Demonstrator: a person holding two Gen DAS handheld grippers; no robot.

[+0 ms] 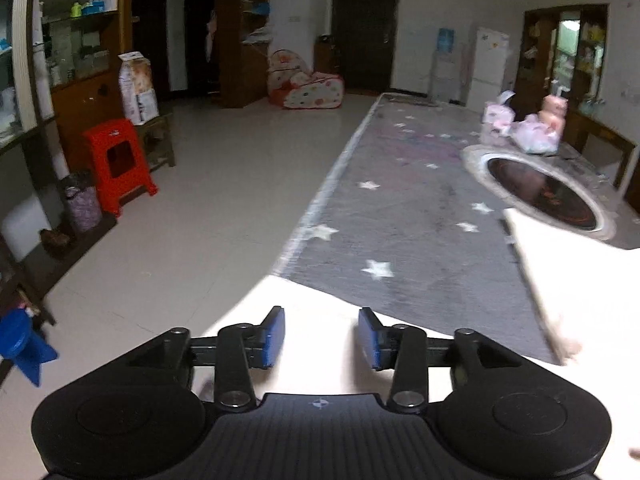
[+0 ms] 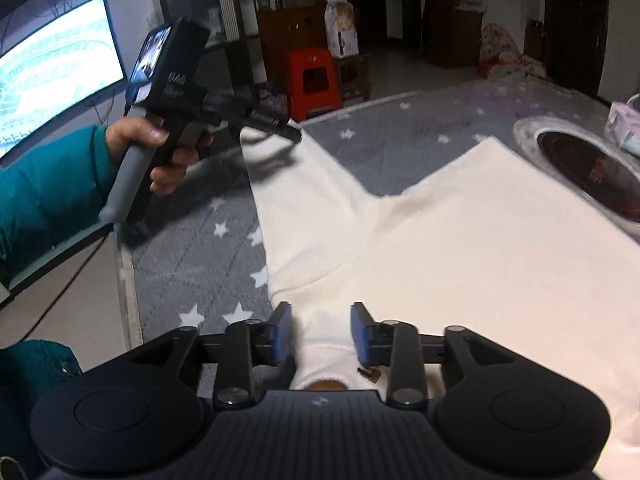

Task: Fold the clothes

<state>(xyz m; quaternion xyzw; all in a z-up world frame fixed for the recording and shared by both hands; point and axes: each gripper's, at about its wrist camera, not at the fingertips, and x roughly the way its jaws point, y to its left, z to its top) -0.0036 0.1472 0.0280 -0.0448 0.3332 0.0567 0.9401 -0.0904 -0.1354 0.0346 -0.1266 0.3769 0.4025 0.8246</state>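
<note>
Both fisheye views are dim indoors, with far doorways and shelving sunk in shadow and straight lines bowed toward the edges. The white garment (image 2: pixel 460 240) ahead of the right hand-held gripper (image 2: pixel 321 338) glares, nearly washed out; under the left hand-held gripper (image 1: pixel 322 338) it blows out entirely. The lit screen (image 2: pixel 56 68) far left of the right one is overexposed. Motion blur smears the starred cloth (image 1: pixel 420 216) and round inset (image 1: pixel 540 192) beyond

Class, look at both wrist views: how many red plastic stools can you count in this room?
1. The red stool stands on the tiled floor beside the wooden cabinet, left of the table; the right wrist view shows the same one. Others may be hidden out of view.
</note>
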